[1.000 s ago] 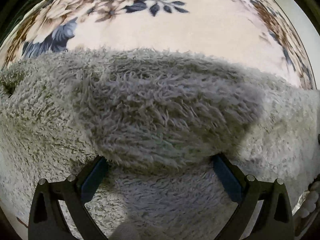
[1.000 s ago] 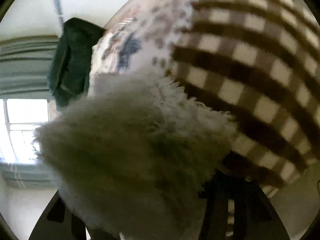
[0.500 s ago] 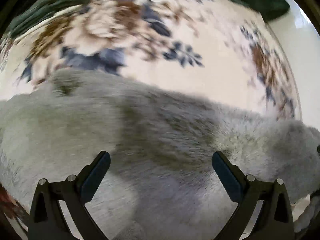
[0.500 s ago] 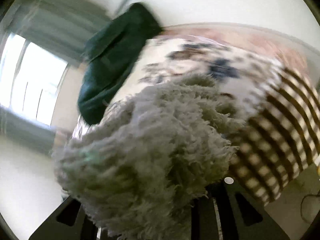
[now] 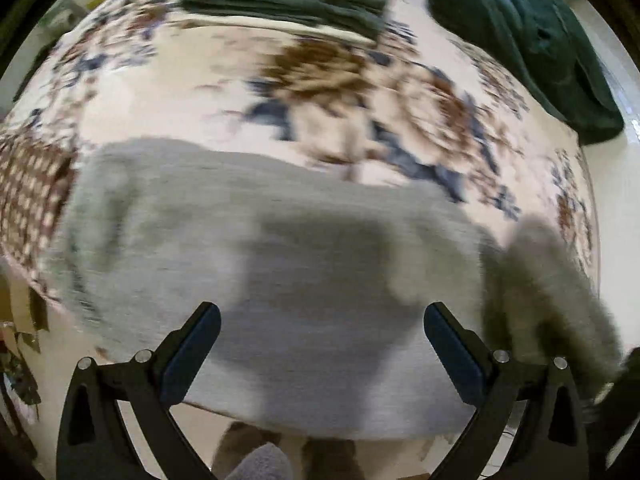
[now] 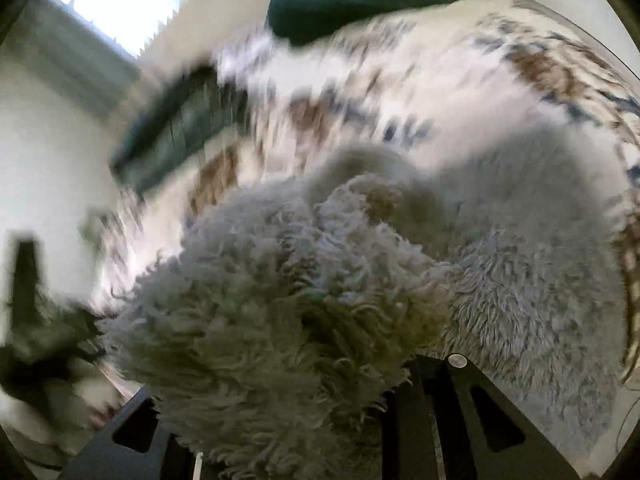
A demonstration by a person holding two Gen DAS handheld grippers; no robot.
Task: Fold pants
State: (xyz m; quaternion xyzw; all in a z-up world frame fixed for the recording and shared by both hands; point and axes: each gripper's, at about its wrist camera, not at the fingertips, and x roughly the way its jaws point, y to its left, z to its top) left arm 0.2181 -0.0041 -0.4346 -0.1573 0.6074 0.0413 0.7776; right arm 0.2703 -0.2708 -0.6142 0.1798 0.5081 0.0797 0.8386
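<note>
Above the floral bedspread (image 5: 224,96), left tongs (image 5: 320,344) hang spread over fuzzy grey pants (image 5: 280,248), while right tongs (image 6: 320,412) pinch a bunched end.

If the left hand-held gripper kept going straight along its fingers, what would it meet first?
Most likely the fuzzy grey pants, which fill the gap ahead of the open left hand-held gripper. The floral bedspread lies beyond. The frame is blurred, so depth is uncertain.

Two wrist cameras over one floral bedspread (image 5: 224,92).

The left view looks down from above, past its spread fingers (image 5: 452,344), onto grey pants (image 5: 304,264) ahead. The right view sits close, fleece bunched before its claw (image 6: 320,412). Both share the dark green cloth (image 5: 532,40) beyond.
</note>
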